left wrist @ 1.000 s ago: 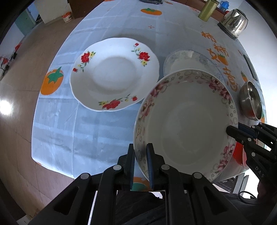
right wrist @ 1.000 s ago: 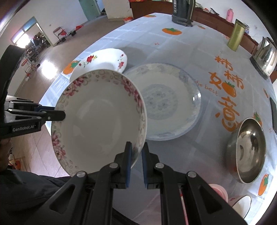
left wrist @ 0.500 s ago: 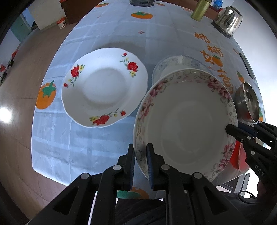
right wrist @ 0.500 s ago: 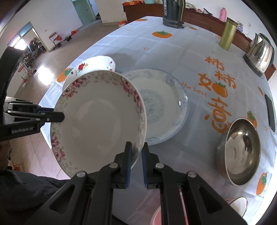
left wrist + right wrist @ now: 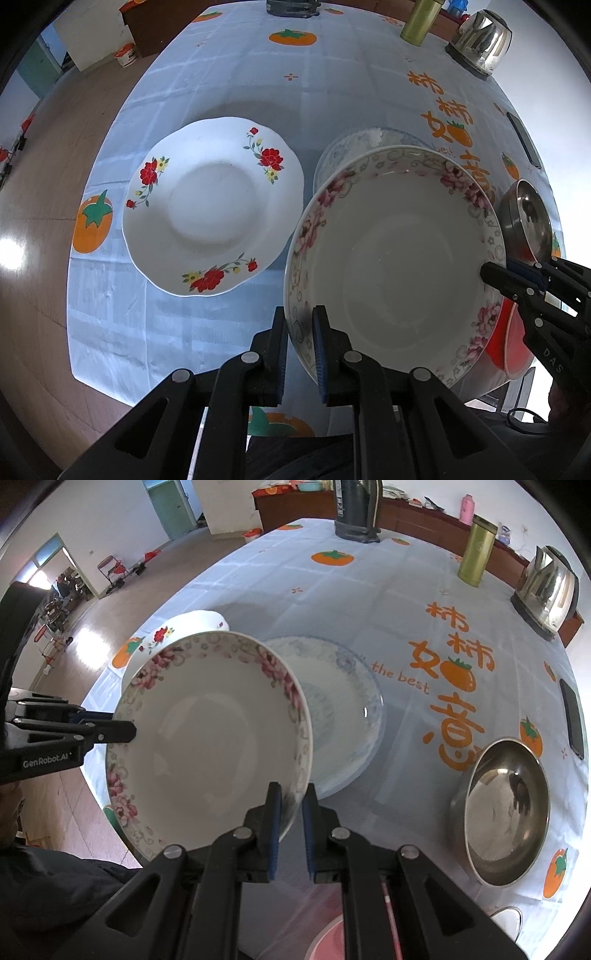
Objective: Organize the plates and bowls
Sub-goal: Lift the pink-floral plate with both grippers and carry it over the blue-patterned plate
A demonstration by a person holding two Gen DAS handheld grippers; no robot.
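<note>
Both grippers hold one large white bowl with pink flowers on its rim (image 5: 399, 266) (image 5: 210, 738) in the air above the table's near edge. My left gripper (image 5: 300, 314) is shut on the bowl's left rim, and my right gripper (image 5: 292, 792) is shut on its right rim. Each gripper shows in the other's view, the right gripper (image 5: 495, 275) and the left gripper (image 5: 123, 731). A white plate with red flowers (image 5: 210, 206) (image 5: 177, 631) lies to the left on the cloth. A blue-patterned plate (image 5: 340, 705) (image 5: 354, 144) lies partly hidden behind the bowl.
A steel bowl (image 5: 506, 812) (image 5: 528, 218) sits to the right, a red bowl (image 5: 506, 347) below the held bowl's right side. At the far edge of the table (image 5: 332, 92) stand a kettle (image 5: 546, 587), a green canister (image 5: 476, 554) and a dark jug (image 5: 356, 509). A phone (image 5: 572, 716) lies at right.
Both grippers have carried the bowl toward the near table edge and a little up; the plates on the cloth now look farther away. Both grips are unchanged.
</note>
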